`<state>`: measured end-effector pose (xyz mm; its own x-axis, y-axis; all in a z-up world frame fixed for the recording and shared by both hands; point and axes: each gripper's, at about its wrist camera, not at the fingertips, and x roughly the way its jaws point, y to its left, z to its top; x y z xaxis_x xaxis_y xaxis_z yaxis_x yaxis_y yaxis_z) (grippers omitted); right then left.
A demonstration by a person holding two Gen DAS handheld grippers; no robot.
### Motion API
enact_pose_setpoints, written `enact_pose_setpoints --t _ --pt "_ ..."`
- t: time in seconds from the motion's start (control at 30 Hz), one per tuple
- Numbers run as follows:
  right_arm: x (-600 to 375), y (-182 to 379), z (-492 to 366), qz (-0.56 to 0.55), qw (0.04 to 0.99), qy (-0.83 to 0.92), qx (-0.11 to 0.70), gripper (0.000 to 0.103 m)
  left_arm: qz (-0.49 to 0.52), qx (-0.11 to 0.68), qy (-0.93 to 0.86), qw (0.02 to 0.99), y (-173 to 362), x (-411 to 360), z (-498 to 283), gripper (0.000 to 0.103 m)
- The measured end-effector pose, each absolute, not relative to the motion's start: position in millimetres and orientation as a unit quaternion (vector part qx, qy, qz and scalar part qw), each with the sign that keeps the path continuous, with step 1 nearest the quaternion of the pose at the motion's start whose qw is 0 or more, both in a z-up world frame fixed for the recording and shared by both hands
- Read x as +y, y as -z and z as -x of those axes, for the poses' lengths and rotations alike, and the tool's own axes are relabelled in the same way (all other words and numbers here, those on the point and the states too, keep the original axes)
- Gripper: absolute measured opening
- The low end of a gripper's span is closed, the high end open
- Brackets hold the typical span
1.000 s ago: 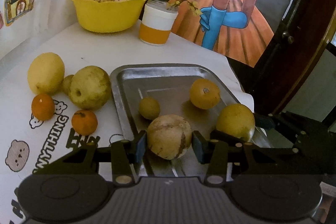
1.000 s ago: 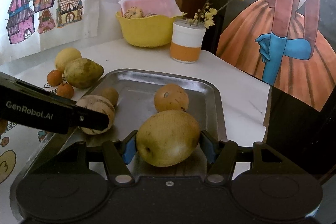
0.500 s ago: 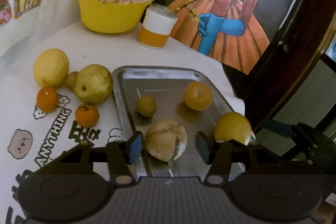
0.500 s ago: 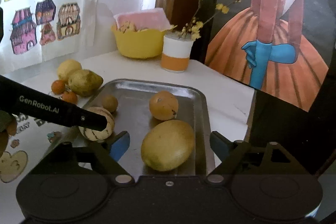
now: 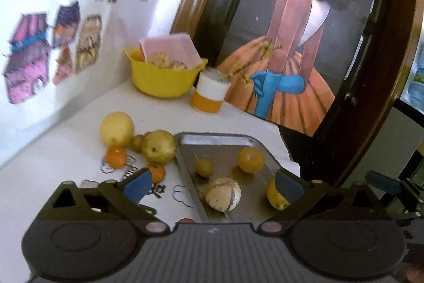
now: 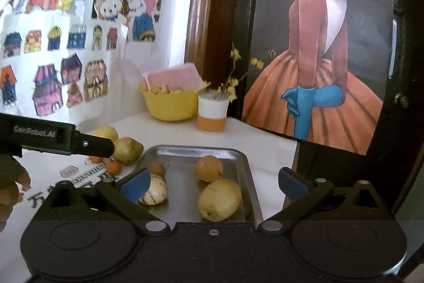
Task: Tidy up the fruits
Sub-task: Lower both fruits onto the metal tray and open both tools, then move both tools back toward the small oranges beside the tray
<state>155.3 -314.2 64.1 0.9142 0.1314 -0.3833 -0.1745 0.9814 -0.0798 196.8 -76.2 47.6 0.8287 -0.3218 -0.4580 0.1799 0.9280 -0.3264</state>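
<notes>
On the desk (image 5: 66, 150) near its right edge, metal tray (image 6: 196, 150) loaded with four fruits, pale striped melon (image 5: 223, 194), apparently, nearest, both grippers' fingers spread wide, nothing held: left gripper (image 5: 212, 183), right gripper (image 6: 212, 181).

A silver tray (image 6: 239, 158) holds a cream brown-striped melon (image 6: 155, 193), an orange (image 6: 209, 168) and a yellow pear (image 6: 220, 200), near a yellow bowl (image 6: 169, 105).

The left claw's pad (image 5: 287, 186) hides half the yellow fruit (image 5: 273, 196); the bowl's contents (image 6: 161, 88) are blurred.
</notes>
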Motion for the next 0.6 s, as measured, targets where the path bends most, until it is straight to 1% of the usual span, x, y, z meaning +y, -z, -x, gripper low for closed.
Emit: enact_pose_setpoints --t 0.3,0.5,0.6 --pt "-304 -79 -104 0.044 0.979 -0.073 0.183 0.102 0.102 0.237 0.114 0.959 -54 -54 -147 0.102" --pt "-293 -68 -86 0.026 0.974 -0.068 0.213 0.102 0.087 0.246 0.095 0.961 -50 -32 -120 0.102" --pt "-284 -61 -81 0.036 0.969 -0.067 0.235 0.102 0.075 0.259 0.084 0.959 -44 -23 -107 0.102"
